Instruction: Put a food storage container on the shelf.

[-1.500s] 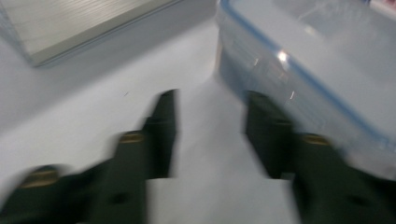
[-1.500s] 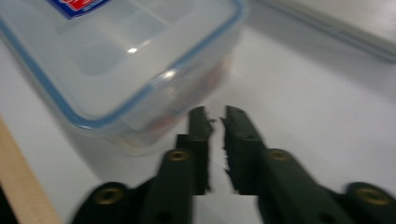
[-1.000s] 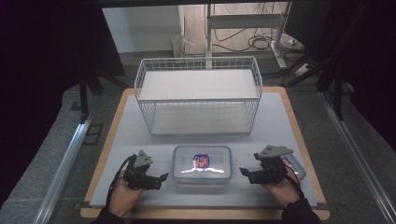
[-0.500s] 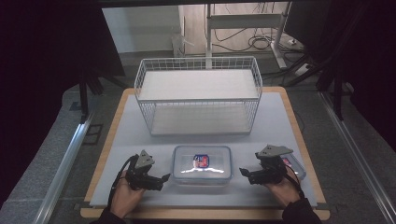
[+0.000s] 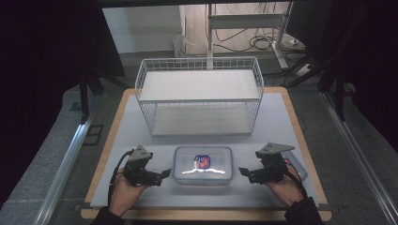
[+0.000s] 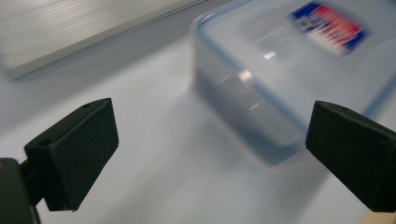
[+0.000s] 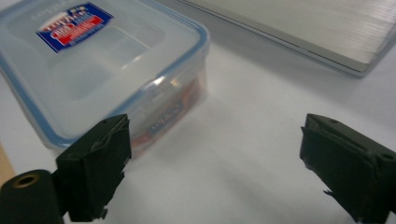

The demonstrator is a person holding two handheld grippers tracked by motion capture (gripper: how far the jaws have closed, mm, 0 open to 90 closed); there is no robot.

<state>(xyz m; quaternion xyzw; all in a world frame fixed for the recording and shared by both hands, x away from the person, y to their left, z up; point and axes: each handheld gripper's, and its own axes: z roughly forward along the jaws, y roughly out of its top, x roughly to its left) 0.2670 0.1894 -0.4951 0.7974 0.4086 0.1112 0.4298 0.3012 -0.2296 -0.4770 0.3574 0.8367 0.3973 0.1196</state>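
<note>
A clear plastic container (image 5: 202, 165) with a blue-rimmed lid and a red and blue label sits at the front middle of the white mat. My left gripper (image 5: 164, 174) lies to its left and points at its side, a short gap away. In the left gripper view the jaws (image 6: 210, 154) stand wide open, with the container (image 6: 289, 60) ahead to the right. My right gripper (image 5: 243, 171) points at the container's right side. Its jaws (image 7: 215, 158) have just been opening and nothing is between them; the container (image 7: 102, 60) lies ahead to the left.
A white wire basket (image 5: 199, 93) with a shelf stands behind the container at the back of the mat. Another clear plastic item (image 5: 296, 165) lies partly under my right hand. The wooden table edge (image 5: 206, 214) runs along the front.
</note>
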